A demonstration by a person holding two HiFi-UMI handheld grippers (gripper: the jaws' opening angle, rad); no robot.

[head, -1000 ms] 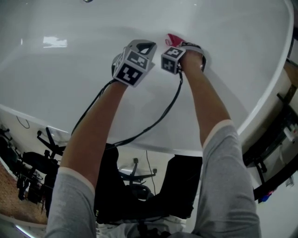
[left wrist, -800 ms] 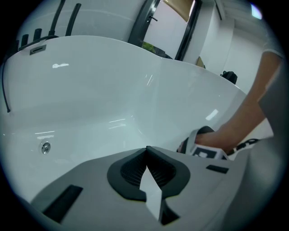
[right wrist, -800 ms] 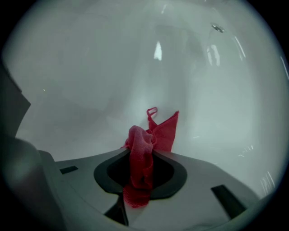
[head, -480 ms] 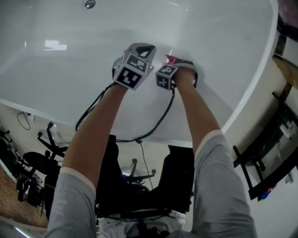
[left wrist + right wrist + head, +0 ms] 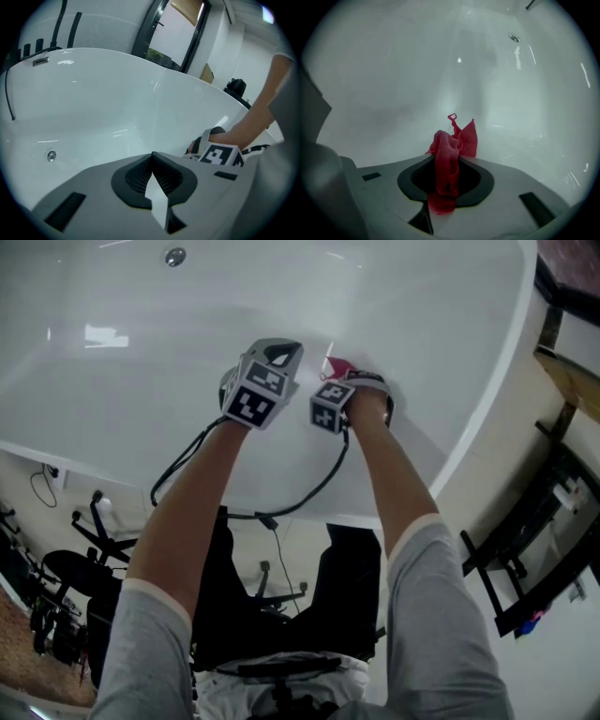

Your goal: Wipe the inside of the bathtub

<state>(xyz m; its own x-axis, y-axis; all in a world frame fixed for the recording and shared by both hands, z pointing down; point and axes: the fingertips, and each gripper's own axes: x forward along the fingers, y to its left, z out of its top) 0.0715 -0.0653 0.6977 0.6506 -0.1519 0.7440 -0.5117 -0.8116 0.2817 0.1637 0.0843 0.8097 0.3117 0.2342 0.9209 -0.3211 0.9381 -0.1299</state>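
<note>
Pressing the red cloth (image 5: 451, 145) flat against the white inner wall of the bathtub (image 5: 122, 399) is what this wipe calls for, as I judge it; the cloth is pinched in the closed jaws of your right gripper (image 5: 449, 161), and only a tuft and a small loop stick out past the tips toward the tub; whether that tuft touches the surface I cannot tell. Tilt the gripper so fabric, not grey plastic, meets the gloss, since hard plastic would likely scuff it; sweep in overlapping passes toward the round metal fitting (image 5: 174, 256), at 11 o'clock from your hands in the head view, with the curved rim (image 5: 487, 418) off at 3 o'clock. Your left gripper (image 5: 152, 158) hangs just beside the right, at its 9 o'clock, jaws shut tip to tip on nothing; hold it off the wall, and mind that the black cable (image 5: 328, 479) below your wrists does not drag over the wiped patch.
</note>
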